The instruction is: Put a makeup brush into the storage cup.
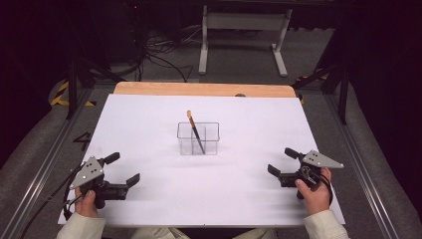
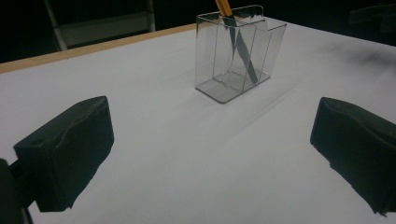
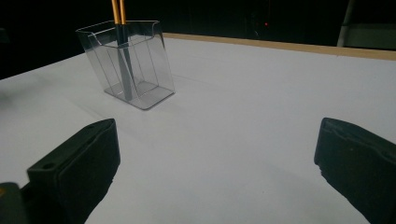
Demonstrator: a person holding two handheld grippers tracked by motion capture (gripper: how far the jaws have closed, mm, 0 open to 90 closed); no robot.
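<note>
Grippers were held low over the near edge of the white table (image 1: pixel 149 209), one at each corner, both with jaws spread wide and nothing between them. The left gripper (image 1: pixel 123 170) was seen at the near left, the right gripper (image 1: pixel 282 161) at the near right, well apart from one another and each aimed inward toward the middle of the sheet. In the left gripper view the open jaws framed bare white surface, and the same was found in the right gripper view.

Farther out, near the centre of the table, a clear holder (image 1: pixel 198 139) was stood upright, divided into compartments. A pencil (image 1: pixel 195 132) was propped inside it, its dark lower end resting on the holder's floor and its orange upper end tilted toward the far left, rising above the rim. Its long axis was therefore judged steep rather than flat, so it would have to be taken from above the rim.

From the high view the holder was judged to lie roughly midway between the two grippers, ahead of both; neither could be called clearly nearer.
</note>
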